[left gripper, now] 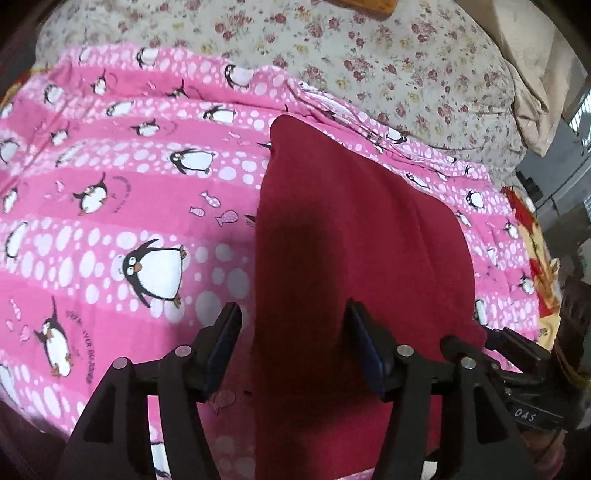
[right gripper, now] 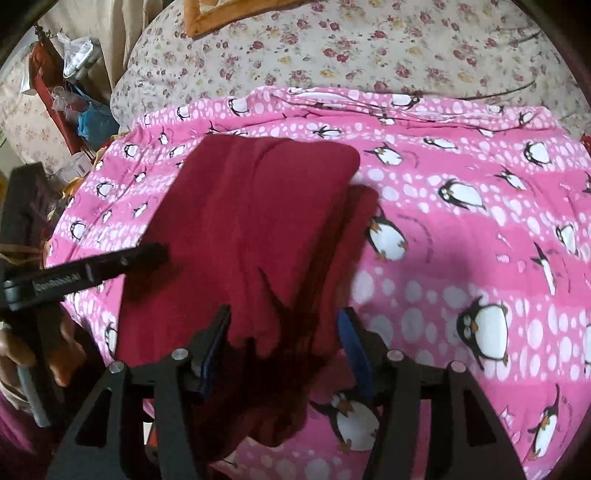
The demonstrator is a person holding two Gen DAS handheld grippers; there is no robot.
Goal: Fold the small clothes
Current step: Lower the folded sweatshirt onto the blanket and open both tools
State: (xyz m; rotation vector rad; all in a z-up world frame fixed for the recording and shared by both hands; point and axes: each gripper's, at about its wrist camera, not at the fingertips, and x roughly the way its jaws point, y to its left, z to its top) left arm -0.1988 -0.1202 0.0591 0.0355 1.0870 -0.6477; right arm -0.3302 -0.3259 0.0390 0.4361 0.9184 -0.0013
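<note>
A dark red cloth lies folded into a long strip on the pink penguin sheet. My left gripper is open, its fingers straddling the cloth's near left edge. In the right wrist view the same red cloth lies on the penguin sheet, with a lower layer showing along its right side. My right gripper is open over the cloth's near end, which looks rumpled and dark in shadow. The left gripper's finger rests on the cloth's left edge.
A floral bedspread covers the bed beyond the pink sheet. An orange frame-like item lies at the far edge. Clutter with bags and a red stand sits beside the bed at the left. A yellow-red patterned cloth lies past the sheet's right edge.
</note>
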